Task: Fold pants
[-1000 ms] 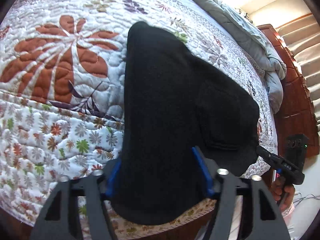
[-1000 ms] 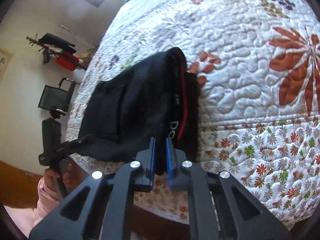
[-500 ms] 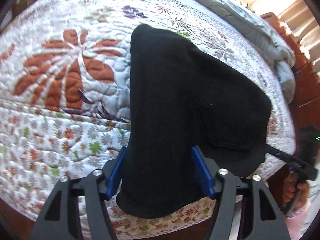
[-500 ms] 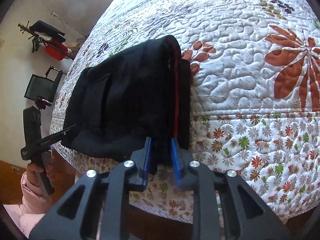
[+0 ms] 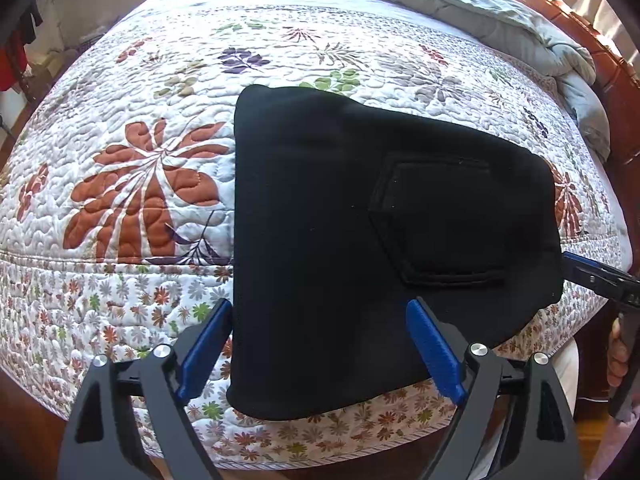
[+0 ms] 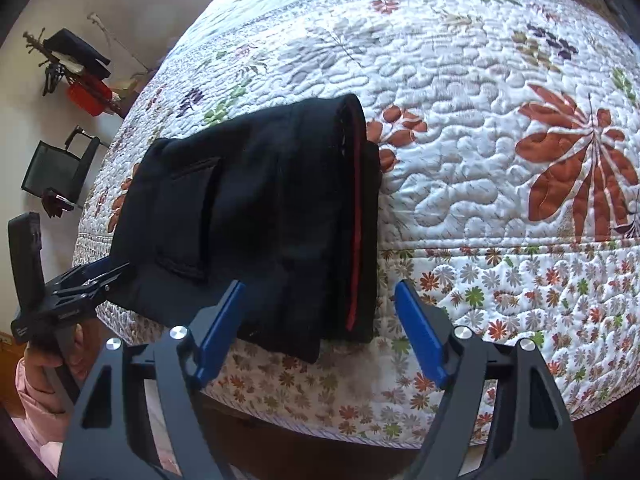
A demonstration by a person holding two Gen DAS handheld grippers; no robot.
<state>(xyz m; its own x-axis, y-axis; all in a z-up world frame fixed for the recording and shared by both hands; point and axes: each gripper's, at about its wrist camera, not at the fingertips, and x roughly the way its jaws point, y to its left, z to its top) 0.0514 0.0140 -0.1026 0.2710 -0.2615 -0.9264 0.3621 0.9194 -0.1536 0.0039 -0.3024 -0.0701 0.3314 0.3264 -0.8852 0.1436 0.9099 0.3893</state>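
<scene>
Black knit pants (image 5: 360, 220), thick and matte, lay folded into a compact wedge-shaped stack on the quilted floral bed (image 5: 140, 80), overhanging its near edge just ahead of both tools. One stitched patch pocket faced up; a red stripe ran along the layered edge ahead of the right tool (image 6: 318, 326). Folding appeared essentially done; only withdrawal or a final tidy seemed left. Left tool (image 5: 320, 344): jaws opening, straddling the stack's near end, gripping nothing. Right tool: jaws opening, released.
</scene>
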